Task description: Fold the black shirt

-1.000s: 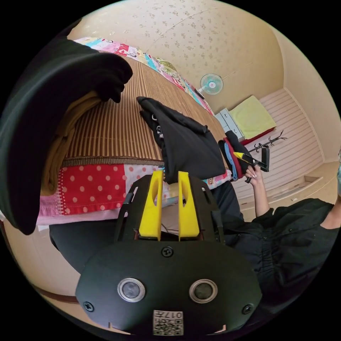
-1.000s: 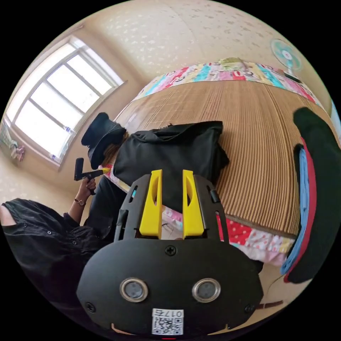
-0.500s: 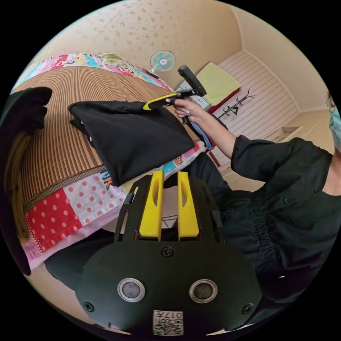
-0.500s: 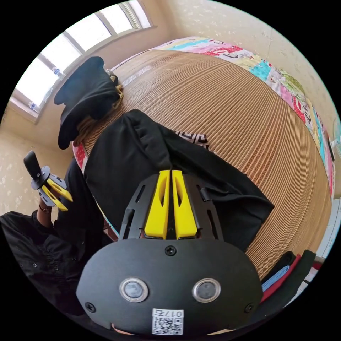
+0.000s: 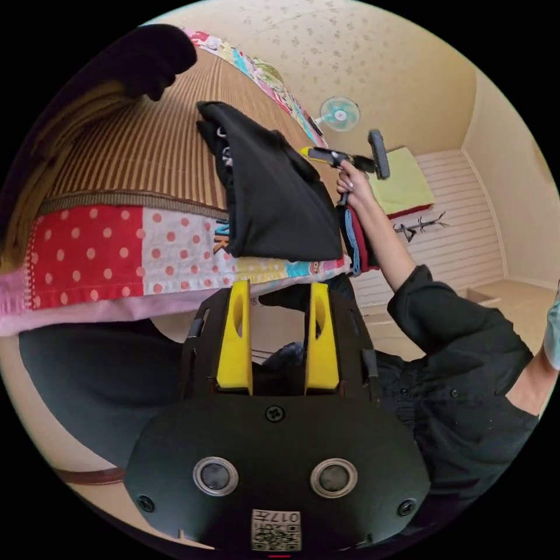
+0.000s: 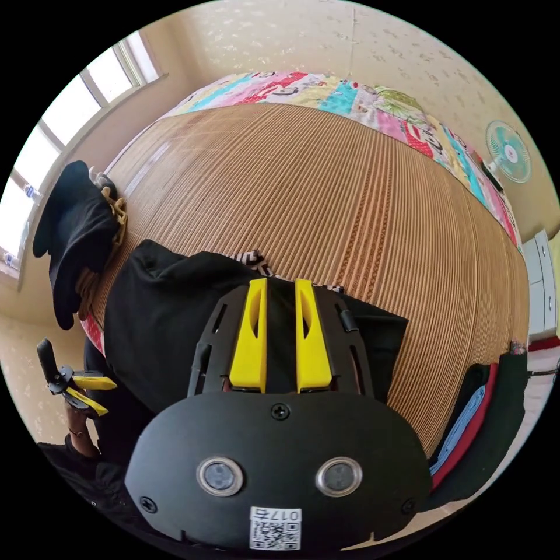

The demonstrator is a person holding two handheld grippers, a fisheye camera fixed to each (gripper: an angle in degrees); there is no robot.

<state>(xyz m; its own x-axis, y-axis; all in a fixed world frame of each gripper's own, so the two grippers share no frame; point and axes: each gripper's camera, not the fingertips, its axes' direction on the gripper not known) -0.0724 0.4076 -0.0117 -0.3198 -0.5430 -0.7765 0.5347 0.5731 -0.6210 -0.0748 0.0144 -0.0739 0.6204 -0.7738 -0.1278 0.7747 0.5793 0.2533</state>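
Your left gripper (image 5: 272,291) hangs below the bed edge, jaws apart and empty, with the black shirt (image 5: 274,192) up ahead of its tips on the woven mat (image 5: 146,151). Bring it up to a loose corner first. Your right gripper (image 6: 280,286) sits over the folded shirt, jaws slightly parted, gripping nothing I can see. Before pinching, I'd flatten the bunched top layer.

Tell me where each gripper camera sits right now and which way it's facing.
Left gripper view: low beside the bed, looking across the folded black shirt; open left gripper, right gripper in the person's hand.
Right gripper view: above the ribbed bamboo mat, looking down on the shirt; right gripper open, left gripper at the edge.
Shared: shirt, mat, pale blue fan.
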